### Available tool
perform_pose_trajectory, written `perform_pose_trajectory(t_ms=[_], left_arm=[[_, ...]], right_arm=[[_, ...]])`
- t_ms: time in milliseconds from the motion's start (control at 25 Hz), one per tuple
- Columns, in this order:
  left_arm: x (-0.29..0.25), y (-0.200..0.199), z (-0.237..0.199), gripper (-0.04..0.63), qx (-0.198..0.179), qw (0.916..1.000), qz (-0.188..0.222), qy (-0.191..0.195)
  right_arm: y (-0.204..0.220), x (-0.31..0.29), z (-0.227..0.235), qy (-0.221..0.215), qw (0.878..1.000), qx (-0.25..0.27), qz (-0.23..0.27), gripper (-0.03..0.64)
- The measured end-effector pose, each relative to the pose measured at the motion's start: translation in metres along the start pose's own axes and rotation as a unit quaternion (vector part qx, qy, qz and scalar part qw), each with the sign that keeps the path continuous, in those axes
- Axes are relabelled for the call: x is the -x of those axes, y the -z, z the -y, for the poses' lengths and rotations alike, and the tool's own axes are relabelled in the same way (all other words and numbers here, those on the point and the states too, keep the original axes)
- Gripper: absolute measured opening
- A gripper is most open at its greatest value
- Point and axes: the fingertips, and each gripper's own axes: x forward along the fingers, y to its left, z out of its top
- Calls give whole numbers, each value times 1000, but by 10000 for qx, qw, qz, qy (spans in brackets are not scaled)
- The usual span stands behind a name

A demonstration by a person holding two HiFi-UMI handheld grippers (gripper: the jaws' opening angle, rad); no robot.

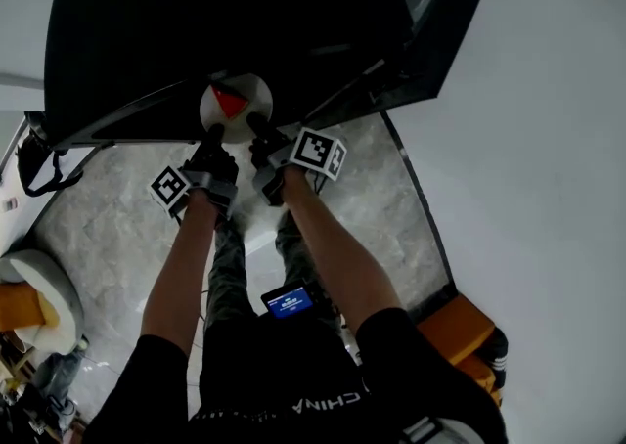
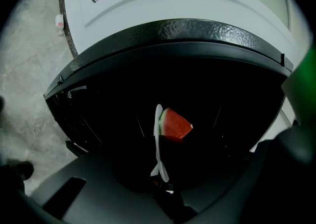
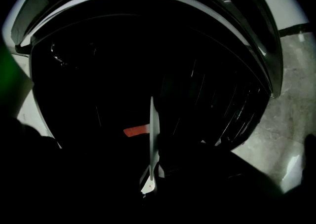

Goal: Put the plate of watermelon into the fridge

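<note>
Now, plate (image 1: 250,92): white, gripped from both sides at its near rim and held at the dark opening of the fridge (image 1: 196,22), above the marble floor (image 1: 108,227).
Watermelon (image 1: 231,103): red wedge with a green rind, resting on the plate just beyond my fingers.
Left gripper (image 1: 214,142): my fingers are clamped on the plate's rim; the wedge sits right of the plate's edge in the left gripper view.
Right gripper (image 1: 257,126): my fingers are closed on the same rim, just beside the left gripper; the wedge shows left of the plate's edge.
</note>
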Motion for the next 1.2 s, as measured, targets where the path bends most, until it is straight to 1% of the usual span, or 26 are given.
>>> perform_pose_trajectory(t_ms=[280,480,600,640,680,800,920,1040,1120,1200], left_arm=[[-25,-10,-16,23,110,9994,339,28],[-40,-12,-24,21,79,9987,492,-35],[-47,-13,-24,21,123,9980,607,-81],[-48,-15,-24,21,106,9977,663,-87],[-49,-17,-24,21,82,9973,730,-87],[-51,-22,-22,21,18,9956,939,-30],[-51,-24,-20,21,-54,9943,1063,-58],[-50,-25,-24,23,-149,9943,1043,-149],[-51,-24,-25,23,-241,9952,936,-125],[-53,-22,-20,23,-328,9965,770,-47]], right_arm=[[-16,-17,16,276,9990,325,-147,26],[-24,-19,26,479,9973,540,-155,28],[-27,-19,25,486,9971,563,-172,54],[-27,-20,24,463,9971,572,-202,84],[-26,-21,23,439,9970,592,-237,97],[-25,-23,21,421,9959,729,-332,97],[-23,-20,23,569,9935,922,-351,100],[-13,-12,27,667,9929,924,-352,98],[-3,-11,28,660,9933,867,-382,94],[1,-14,30,662,9946,732,-335,51]])
